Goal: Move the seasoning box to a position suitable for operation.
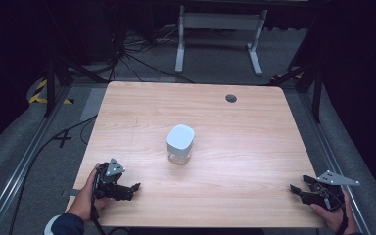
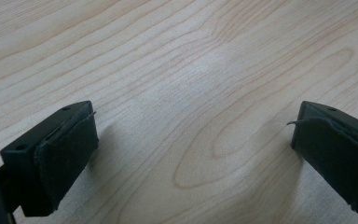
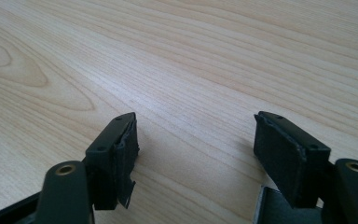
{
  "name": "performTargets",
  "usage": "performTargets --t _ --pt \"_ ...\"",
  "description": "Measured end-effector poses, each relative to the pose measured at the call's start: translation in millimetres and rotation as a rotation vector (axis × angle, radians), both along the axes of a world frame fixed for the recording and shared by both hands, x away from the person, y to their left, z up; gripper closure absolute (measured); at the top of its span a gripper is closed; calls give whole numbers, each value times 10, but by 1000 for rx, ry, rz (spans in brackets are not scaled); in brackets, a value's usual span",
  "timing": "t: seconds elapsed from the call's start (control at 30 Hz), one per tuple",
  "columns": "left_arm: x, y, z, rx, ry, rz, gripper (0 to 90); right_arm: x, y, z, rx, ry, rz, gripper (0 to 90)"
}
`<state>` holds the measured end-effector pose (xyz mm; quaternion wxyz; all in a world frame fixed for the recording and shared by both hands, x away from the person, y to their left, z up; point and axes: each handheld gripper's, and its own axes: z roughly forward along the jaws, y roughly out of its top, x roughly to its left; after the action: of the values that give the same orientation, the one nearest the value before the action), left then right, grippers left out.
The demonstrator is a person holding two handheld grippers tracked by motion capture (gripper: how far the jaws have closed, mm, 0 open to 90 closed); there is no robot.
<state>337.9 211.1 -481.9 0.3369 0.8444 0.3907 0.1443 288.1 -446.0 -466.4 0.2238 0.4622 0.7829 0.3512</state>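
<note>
So our left gripper (image 1: pixel 136 187) sits nearer the white-lidded jar (image 1: pixel 180 143), which stands upright far-right of it; right gripper (image 1: pixel 293 188) too gapes wide, both holding nothing.

A rectangular table with a light wood-grain top and rounded corners (image 1: pixel 225 127) carries the scene. Its pale boards run left to right, with darker oval knots in the grain. A small round dark cable hole (image 1: pixel 231 98) sits in the top near the far edge, right of centre. One thing stands directly on the wood: a small clear container with a white, rounded-square lid (image 1: pixel 180 144), upright near the middle of the top, slightly left of centre and well apart from every edge. It casts a soft shadow on the near side. The table stands on a grey carpeted floor (image 1: pixel 54 161) crossed by black cables.
</note>
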Motion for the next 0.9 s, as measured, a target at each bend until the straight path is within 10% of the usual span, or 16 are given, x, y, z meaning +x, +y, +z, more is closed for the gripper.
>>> performTargets --t 0.57,0.9 --pt "13 -30 -2 0 -7 -29 3 29 27 9 -6 0 3 349" --pt "9 -35 2 1 -9 -31 11 256 342 365 64 -106 147 678"
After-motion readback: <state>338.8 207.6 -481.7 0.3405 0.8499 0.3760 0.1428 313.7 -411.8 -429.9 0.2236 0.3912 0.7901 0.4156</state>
